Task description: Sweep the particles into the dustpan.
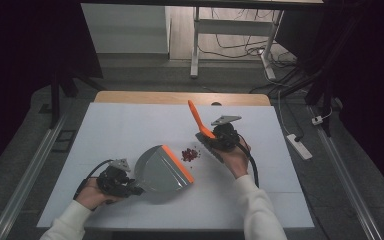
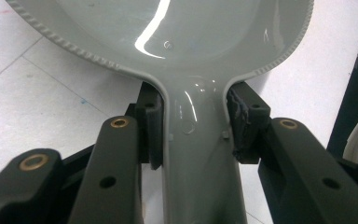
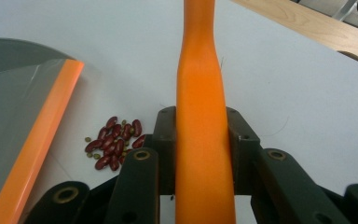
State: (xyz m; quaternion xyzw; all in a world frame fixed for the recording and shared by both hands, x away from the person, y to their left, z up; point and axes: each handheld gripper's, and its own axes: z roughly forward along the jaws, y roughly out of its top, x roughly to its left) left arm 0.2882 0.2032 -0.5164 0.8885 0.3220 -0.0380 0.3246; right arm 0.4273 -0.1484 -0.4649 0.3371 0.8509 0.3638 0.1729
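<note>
Left to right:

1. Left gripper (image 1: 130,186), near-left of the table (image 1: 110,125): jaws clamped on the neck of the grey dustpan (image 1: 161,171). In the left gripper view the pads (image 2: 152,135) press both sides of the dustpan handle (image 2: 198,154). Forearm comes in low from the bottom edge; pan lies about flat, its orange lip (image 1: 177,163) facing right and away from the person.

2. Beans (image 1: 190,154): small pile of red beans w/ a few green ones, on bare table just beyond the lip, apart from it. Seen also in the right gripper view (image 3: 115,143), between the lip (image 3: 42,135) and the gripper.

3. Right gripper (image 1: 211,136), centre-right: jaws closed on the orange brush handle (image 3: 201,140), which runs straight out between them and rises away from the person (image 1: 196,116). Brush head sits low beside the hand; bristles not clear. Wrist bent, hand (image 1: 235,152) under the gripper.

Key relation: pan – beans – brush lie roughly in one line, L to R. Beans sit left of the brush, so the sweep direction should be leftward toward the lip. Right hand is the nearer one to the pile.
</note>
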